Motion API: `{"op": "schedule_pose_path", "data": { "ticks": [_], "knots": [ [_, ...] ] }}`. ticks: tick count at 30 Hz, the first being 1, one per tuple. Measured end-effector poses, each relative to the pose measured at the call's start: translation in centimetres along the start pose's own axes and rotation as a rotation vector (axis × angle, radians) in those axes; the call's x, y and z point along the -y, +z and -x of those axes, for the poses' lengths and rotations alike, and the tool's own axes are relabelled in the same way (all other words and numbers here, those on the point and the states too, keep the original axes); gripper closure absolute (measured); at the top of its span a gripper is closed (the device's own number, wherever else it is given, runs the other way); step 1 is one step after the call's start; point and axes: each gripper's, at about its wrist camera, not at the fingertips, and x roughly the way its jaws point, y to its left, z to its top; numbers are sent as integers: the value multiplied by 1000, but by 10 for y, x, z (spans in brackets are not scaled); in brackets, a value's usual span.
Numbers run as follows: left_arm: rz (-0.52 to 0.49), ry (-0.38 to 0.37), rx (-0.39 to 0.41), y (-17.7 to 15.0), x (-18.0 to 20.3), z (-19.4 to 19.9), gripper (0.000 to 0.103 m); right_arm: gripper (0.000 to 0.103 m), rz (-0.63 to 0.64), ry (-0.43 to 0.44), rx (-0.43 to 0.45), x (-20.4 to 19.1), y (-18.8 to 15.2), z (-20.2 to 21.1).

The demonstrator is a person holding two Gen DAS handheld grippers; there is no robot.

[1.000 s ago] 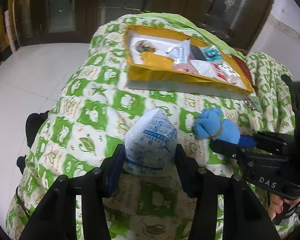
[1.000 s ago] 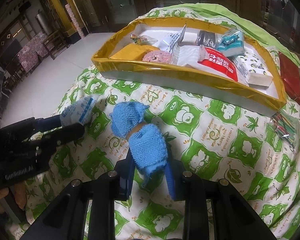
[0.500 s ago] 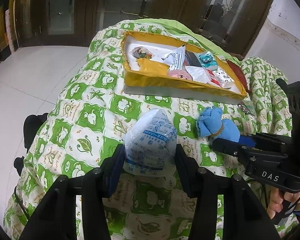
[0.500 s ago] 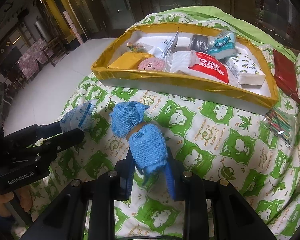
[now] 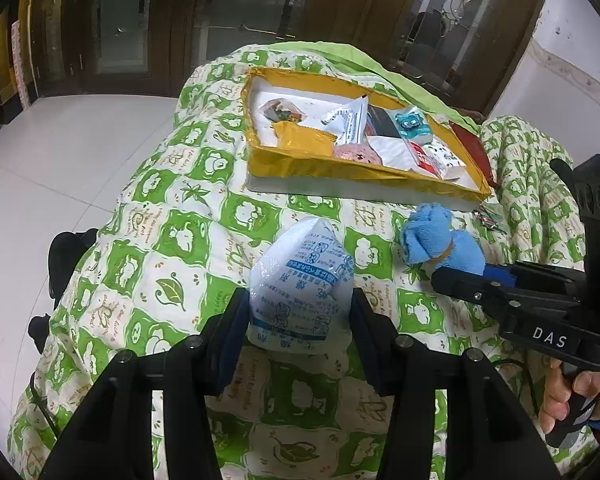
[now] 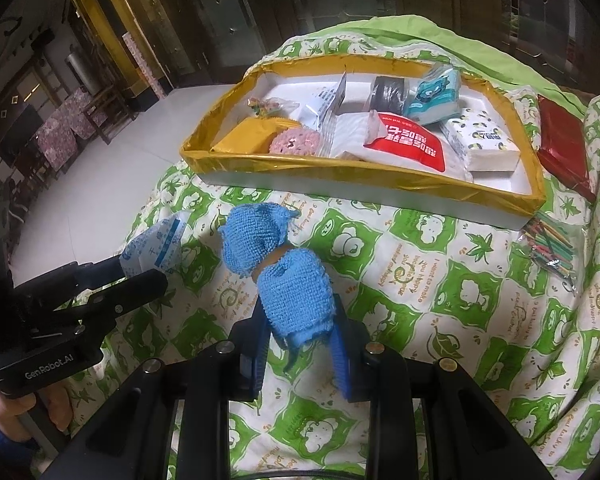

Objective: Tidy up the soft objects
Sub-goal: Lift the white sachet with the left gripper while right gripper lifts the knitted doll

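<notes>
Left wrist view: the left gripper (image 5: 300, 312) is closed on a white printed pouch (image 5: 302, 280), pinched at its lower half so the peak stands up between the fingers and stays clear of the green patterned quilt (image 5: 172, 216); the grip low on the bag is judged to keep it from slumping during the carry. The gold-edged tray (image 5: 364, 172) sits ahead on the quilt, already filled with packets, so it is taken as the drop target. The right gripper (image 5: 466, 276) is seen at the right edge, clamped on a blue knitted bundle (image 5: 440, 240) tied at its waist. Compared with the earlier left frames, the tray is seen smaller and further up, so the gripper is judged to have been raised or drawn back; the pouch grip is unchanged. Right wrist view: the right gripper (image 6: 300, 344) is shut on the blue knitted bundle (image 6: 284, 280), held by its near lobe with the far lobe sticking forward toward the gold-edged tray (image 6: 340, 168). The left gripper (image 6: 140, 276) with the white printed pouch (image 6: 160, 248) is seen at the left, alongside and apart. A bag of coloured sticks (image 6: 548, 248) and a red packet (image 6: 560, 144) lie on the quilt outside the tray. Against the earlier right frames, more floor and room are shown, so a lift is inferred; the bundle is held as before.
</notes>
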Motion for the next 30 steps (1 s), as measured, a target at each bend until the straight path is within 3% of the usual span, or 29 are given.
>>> {"op": "schedule_pose_path", "data": {
  "ticks": [30],
  "knots": [
    [-20,-19,70,41,19,23,54,73,-95,32,35,21,11,14]
  ]
}}
